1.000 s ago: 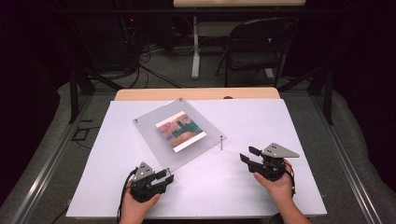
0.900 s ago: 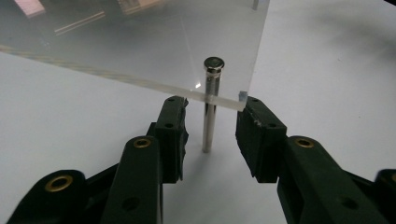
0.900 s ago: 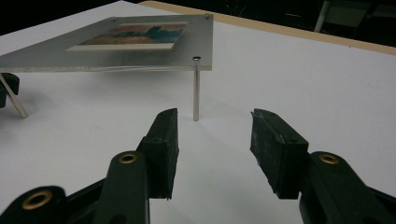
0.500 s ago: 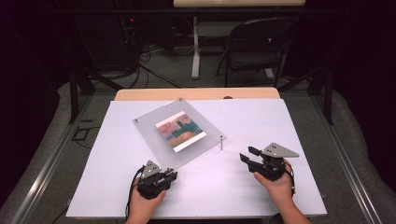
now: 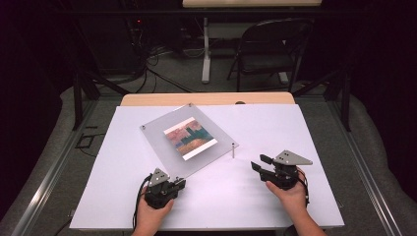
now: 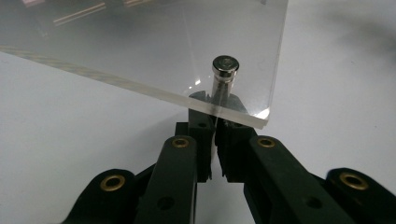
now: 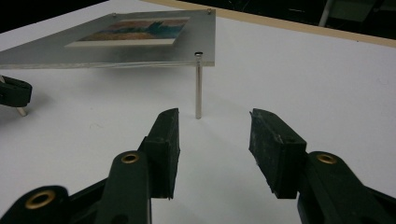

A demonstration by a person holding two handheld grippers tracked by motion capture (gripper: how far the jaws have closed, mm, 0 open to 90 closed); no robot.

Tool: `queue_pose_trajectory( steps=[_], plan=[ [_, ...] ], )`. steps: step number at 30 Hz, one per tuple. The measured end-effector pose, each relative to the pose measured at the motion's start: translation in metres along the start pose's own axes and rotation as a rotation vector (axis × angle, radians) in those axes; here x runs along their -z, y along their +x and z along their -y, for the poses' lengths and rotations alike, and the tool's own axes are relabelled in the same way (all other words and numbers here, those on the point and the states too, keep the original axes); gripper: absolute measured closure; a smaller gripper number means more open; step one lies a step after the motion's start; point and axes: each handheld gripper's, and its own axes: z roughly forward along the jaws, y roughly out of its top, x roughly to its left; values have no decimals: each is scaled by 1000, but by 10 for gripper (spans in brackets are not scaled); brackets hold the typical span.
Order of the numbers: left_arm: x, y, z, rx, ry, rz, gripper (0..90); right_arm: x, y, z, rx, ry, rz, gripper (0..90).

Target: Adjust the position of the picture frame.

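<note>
Left gripper (image 6: 215, 128) jaws have just been closing and are now clamped on the near-corner standoff leg (image 6: 217, 95) of the acrylic frame (image 5: 189, 140), just under the sheet edge; the screw cap (image 6: 225, 65) sits above the sheet. Probable step: leg to be unscrewed or steadied at that corner. The grip should be kept square on the leg, below the acrylic, so the pads are not dragged against the sheet edge. Any twist is best made about the leg's own axis, with no side load, since the frame is propped on thin legs and could be skated across the white table (image 5: 255, 196). Right gripper (image 7: 214, 140) jaws are spread, nothing between them, aimed at the right-corner leg (image 7: 198, 86), near but not touching. It could be closed on that leg to brace the frame while the left works. Frame lies tilted-square at table centre, picture (image 5: 190, 138) inside, both grippers on its near side.
</note>
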Motion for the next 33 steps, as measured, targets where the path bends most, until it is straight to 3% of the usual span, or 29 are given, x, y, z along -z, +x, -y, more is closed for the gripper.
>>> queue_pose_trajectory(
  steps=[11, 12, 23, 33],
  plan=[
    [11, 5, -7, 16, -23, 11, 854, -11, 1, 0, -14, 20, -23, 522],
    [14, 7, -8, 23, -28, 15, 855, -17, 0, -1, -30, 25, -28, 520],
    [25, 11, -14, 26, -59, 9, 855, -49, -2, -9, -25, 61, -49, 519],
    [30, 15, -17, 41, -86, 15, 855, -98, 6, -22, -13, 88, -87, 559]
  ],
)
